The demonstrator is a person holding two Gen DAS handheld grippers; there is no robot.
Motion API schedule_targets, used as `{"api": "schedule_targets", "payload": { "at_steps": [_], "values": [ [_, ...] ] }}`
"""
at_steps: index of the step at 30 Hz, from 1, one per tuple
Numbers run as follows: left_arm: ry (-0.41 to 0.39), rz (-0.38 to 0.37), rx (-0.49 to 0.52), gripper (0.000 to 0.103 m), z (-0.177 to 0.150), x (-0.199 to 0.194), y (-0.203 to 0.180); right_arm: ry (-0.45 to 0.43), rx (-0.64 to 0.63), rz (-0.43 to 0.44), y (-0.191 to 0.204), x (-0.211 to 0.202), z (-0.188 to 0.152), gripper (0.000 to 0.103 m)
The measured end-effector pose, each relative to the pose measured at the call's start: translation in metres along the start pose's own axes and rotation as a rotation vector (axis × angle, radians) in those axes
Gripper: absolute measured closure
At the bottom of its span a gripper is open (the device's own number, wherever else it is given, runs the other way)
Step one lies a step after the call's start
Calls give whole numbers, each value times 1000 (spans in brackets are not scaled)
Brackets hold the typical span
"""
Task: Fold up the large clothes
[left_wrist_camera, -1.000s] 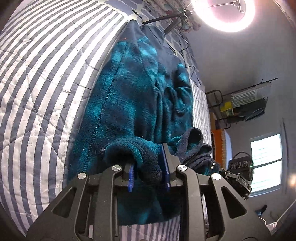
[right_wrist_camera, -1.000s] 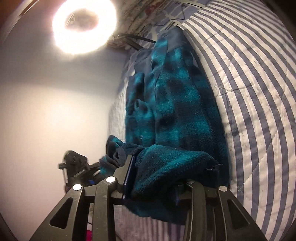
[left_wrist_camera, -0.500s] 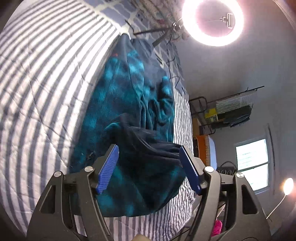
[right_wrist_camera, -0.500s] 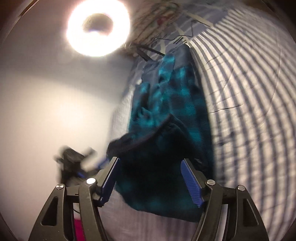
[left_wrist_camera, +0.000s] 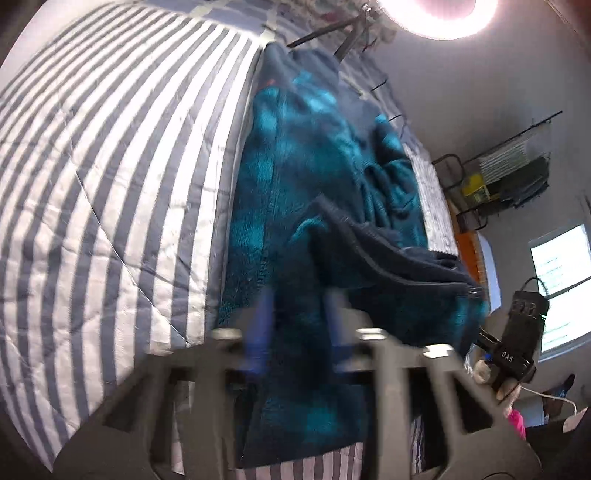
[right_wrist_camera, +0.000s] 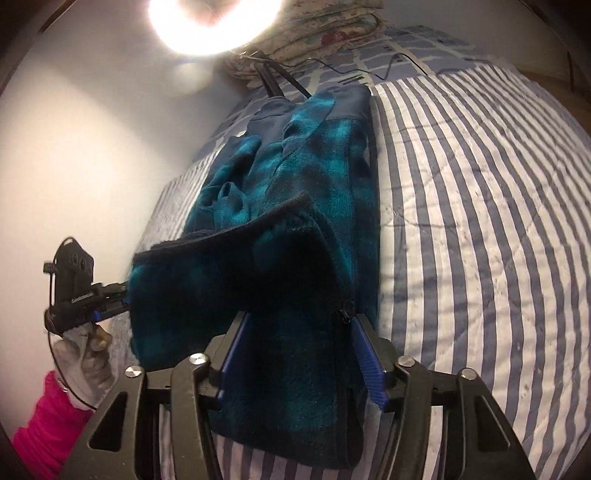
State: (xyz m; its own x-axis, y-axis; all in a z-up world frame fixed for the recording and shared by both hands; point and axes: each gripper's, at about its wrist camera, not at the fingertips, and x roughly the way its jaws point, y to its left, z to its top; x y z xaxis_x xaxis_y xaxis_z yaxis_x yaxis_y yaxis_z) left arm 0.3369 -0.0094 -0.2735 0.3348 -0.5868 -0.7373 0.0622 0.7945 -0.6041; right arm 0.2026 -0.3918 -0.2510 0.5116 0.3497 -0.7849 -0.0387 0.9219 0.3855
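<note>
A teal and navy plaid fleece jacket (left_wrist_camera: 306, 166) (right_wrist_camera: 317, 155) lies lengthwise on the striped quilt (left_wrist_camera: 110, 184). Its near hem is folded up and stretched between both grippers. My left gripper (left_wrist_camera: 295, 321) is blurred, its jaws closing, and the blue pads stand close together with fleece pinched between them. My right gripper (right_wrist_camera: 301, 354) is also closing. A thick wad of hem beside the zip fills the gap, but the ribbed pad faces still show. The left gripper (right_wrist_camera: 74, 295) appears in the right wrist view, held by a gloved hand (right_wrist_camera: 85, 354) with a pink sleeve.
A bright ring light (right_wrist_camera: 214, 22) on a tripod stands at the bed's far end, beside a floral bundle (right_wrist_camera: 325, 40) and cables. A wire rack (left_wrist_camera: 509, 177) and a window (left_wrist_camera: 561, 288) are to the right of the bed. Striped quilt (right_wrist_camera: 480, 221) spreads wide beside the jacket.
A second ago both grippers were shut on the hem. Half a second ago both stood wide open over it. Now the left has narrowed onto the fleece and the right has narrowed partway.
</note>
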Motion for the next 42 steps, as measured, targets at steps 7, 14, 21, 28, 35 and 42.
{"api": "schedule_targets", "payload": {
  "at_steps": [7,14,21,28,35,42],
  "values": [
    [-76,110,-47,91,-11,5,14,54,-43,-160,-1,20,-6,81],
    [-172,111,55,88,-18,-31,-13,-52,-201,-263,31,-23,-11,72],
    [-133,76,329,88,-27,-19,-77,-158,-384,-103,84,-32,-9,71],
    [-58,226,272,89,4,43,-57,-66,-345,-223,76,44,15,77],
    [-65,144,187,90,6,45,-37,19,-321,-256,64,70,14,77],
    [-119,154,203,90,-6,-27,-57,-43,-288,-219,85,1,9,77]
  ]
}}
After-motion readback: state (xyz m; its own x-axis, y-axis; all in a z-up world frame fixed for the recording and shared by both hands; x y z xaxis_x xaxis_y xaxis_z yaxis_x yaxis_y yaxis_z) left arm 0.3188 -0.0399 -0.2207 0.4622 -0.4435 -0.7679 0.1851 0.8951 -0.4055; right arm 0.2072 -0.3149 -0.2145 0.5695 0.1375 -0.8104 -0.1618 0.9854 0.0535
